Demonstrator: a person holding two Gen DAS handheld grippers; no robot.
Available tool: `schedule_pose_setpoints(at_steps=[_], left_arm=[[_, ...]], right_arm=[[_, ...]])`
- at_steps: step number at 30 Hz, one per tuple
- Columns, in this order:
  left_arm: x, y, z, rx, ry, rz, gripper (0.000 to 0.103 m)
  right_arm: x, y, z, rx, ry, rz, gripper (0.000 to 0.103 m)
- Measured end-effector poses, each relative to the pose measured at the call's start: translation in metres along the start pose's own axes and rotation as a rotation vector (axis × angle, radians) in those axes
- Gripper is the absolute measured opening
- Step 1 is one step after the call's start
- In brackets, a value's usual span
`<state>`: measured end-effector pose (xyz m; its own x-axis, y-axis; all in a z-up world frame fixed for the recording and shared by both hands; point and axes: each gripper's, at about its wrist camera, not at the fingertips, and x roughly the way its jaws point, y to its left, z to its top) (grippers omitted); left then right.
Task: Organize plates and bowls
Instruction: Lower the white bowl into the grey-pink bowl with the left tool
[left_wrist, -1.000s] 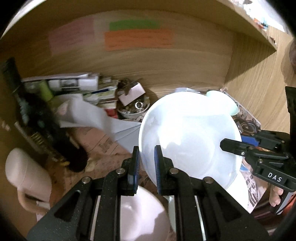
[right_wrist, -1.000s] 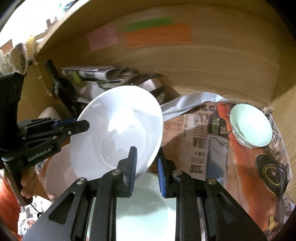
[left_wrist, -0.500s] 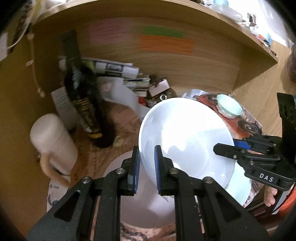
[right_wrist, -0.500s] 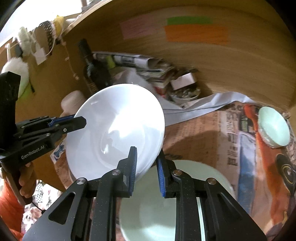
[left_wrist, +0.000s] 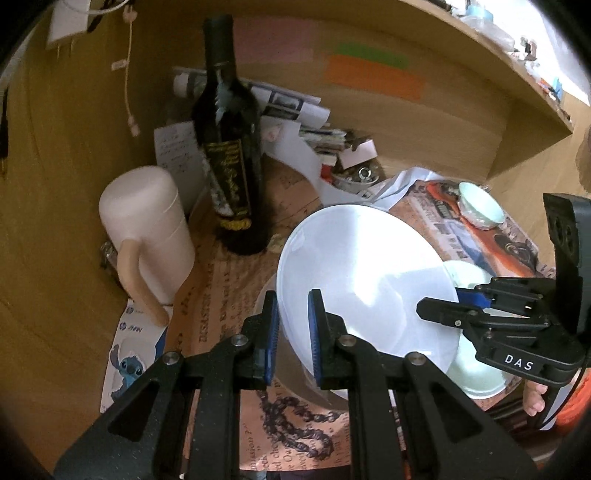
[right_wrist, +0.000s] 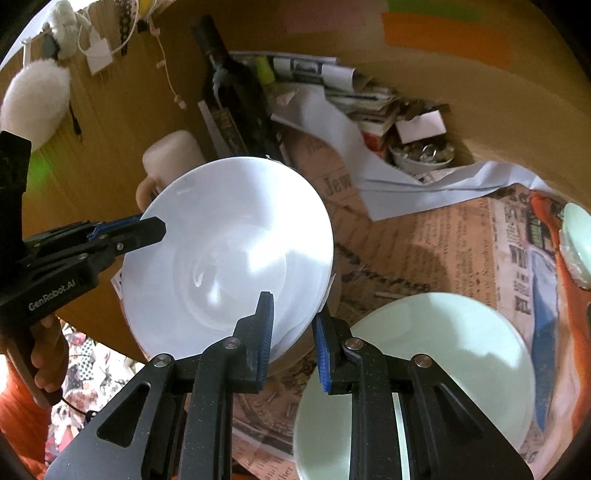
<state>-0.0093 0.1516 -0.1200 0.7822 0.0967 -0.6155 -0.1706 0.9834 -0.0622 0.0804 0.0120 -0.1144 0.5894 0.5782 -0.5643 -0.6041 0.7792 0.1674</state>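
A wooden alcove lined with newspaper (right_wrist: 424, 251) filled both views, its back wall carrying orange and green paper strips and a heap of folded papers. A dark wine bottle (left_wrist: 229, 162) stood in the upper left of the left wrist view, with a cream lidded mug (left_wrist: 147, 229) beside it to the left.

A white plate (left_wrist: 365, 273) hung tilted in the middle of the frame, held from two sides. The left gripper (left_wrist: 293, 332) was clamped on its near rim at lower centre, the rim passing between the blue pads. The right gripper (right_wrist: 293, 332) pinched the opposite rim the same way, with the plate (right_wrist: 229, 258) rising up and left of it.

A pale green plate (right_wrist: 443, 362) lay flat on the newspaper at the lower right of the right wrist view, and a small pale green bowl (left_wrist: 480, 206) sat apart at the right edge of the left wrist view.

By my reading the sorting was only partly done: the white plate was yet to be set down, and the green plate and bowl lay apart, not stacked with anything I could make out.
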Motion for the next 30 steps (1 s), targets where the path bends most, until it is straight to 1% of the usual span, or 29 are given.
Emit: schedule_pose_setpoints(at_steps=[5, 17, 23, 30], left_arm=[[0.012, 0.005, -0.009, -0.005, 0.031, 0.004, 0.014], [0.03, 0.018, -0.019, -0.018, 0.077, -0.007, 0.014], [0.036, 0.022, -0.02, -0.024, 0.091, -0.017, 0.014], [0.035, 0.022, -0.02, -0.022, 0.093, -0.019, 0.014]], right_arm=[[0.01, 0.001, 0.001, 0.0, 0.034, -0.012, 0.019], [0.019, 0.005, 0.003, -0.029, 0.071, -0.024, 0.019], [0.022, 0.004, 0.004, -0.03, 0.066, -0.019, 0.021], [0.021, 0.008, 0.004, -0.067, 0.057, -0.055, 0.022]])
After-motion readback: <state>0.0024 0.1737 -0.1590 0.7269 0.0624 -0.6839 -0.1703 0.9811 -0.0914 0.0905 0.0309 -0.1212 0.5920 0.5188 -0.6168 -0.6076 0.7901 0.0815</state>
